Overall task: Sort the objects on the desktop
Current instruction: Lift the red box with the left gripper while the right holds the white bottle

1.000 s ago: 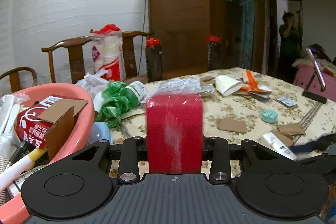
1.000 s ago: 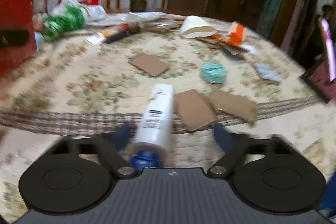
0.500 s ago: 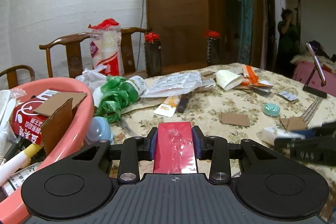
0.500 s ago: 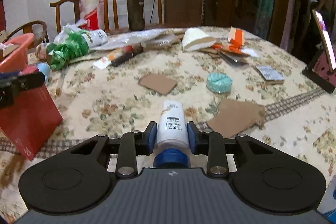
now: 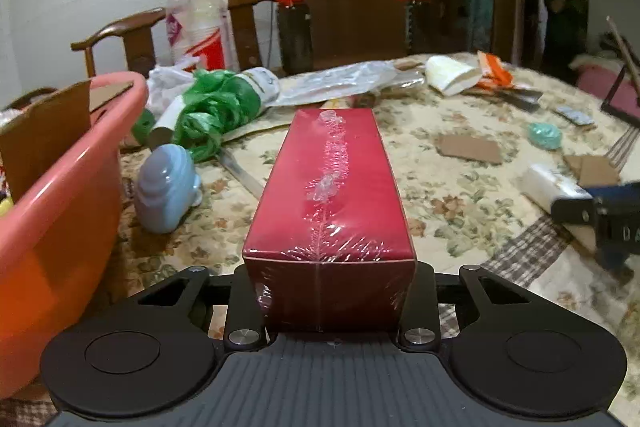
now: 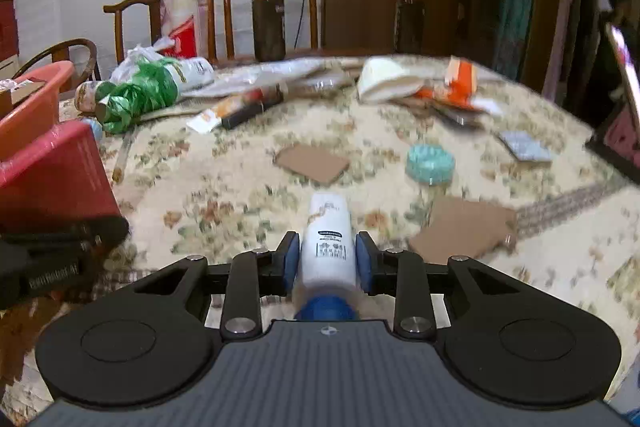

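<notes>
Shrink-wrapped red box; white blue-capped tube, lengthwise

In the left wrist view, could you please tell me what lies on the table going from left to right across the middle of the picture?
Pink basin → pale blue bottle → red box → brown cardboard piece → teal round object → white tube.

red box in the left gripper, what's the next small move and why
Probably swing the red box left over the rim of the pink basin and let go there. The left gripper is clamped on its near end, and the basin beside it already holds sorted cardboard.
</notes>
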Tool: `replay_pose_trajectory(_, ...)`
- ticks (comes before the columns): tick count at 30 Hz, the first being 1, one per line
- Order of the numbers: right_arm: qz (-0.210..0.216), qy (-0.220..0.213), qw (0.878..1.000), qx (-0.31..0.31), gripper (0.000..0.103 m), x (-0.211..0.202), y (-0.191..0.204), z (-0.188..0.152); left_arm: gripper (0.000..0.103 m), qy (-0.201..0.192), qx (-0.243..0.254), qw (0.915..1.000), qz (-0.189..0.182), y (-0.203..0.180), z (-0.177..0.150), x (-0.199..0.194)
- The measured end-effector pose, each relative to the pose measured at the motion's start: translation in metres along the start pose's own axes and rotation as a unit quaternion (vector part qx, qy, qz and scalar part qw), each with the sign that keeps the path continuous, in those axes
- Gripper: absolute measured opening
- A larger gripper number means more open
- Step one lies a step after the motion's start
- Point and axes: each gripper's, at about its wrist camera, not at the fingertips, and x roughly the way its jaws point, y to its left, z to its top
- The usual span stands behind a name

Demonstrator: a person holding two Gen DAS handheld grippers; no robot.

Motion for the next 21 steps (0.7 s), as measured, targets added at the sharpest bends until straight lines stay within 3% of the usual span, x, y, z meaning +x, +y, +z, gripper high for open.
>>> replay_pose_trajectory(2,0.008,0.016,1.0,0.002,0.038,0.006,-0.003,-0.007,0.034,0.0,-0.001,1.0,0.002,0.0,0.0,0.0)
replay_pose_trajectory(4,-0.007,-0.002,1.0,-0.015,0.051,0.004,0.0,-0.014,0.033,-0.001,-0.005,1.0,0.004,0.001,0.001,-0.001)
replay_pose_trajectory(5,-0.013,-0.005,1.0,-0.02,0.051,0.004,0.001,-0.015,0.033,-0.003,-0.007,1.0,0.005,0.001,0.001,-0.002)
replay_pose_trajectory(6,-0.011,-0.007,1.0,-0.022,0.047,0.004,0.001,-0.017,0.033,-0.006,-0.008,0.9999,0.006,0.0,0.001,-0.002)
replay_pose_trajectory(7,-0.002,-0.008,1.0,-0.019,0.036,0.003,-0.001,-0.017,0.033,-0.011,-0.007,0.9999,0.008,-0.001,0.002,-0.004)
replay_pose_trajectory(14,0.016,-0.019,1.0,-0.009,0.035,-0.004,-0.006,-0.013,0.033,-0.045,-0.004,0.9989,0.005,0.0,0.019,-0.021)
replay_pose_trajectory(21,0.034,-0.047,0.998,0.006,0.034,-0.022,-0.009,0.013,0.033,-0.067,-0.008,0.9977,0.01,0.006,0.033,-0.033)
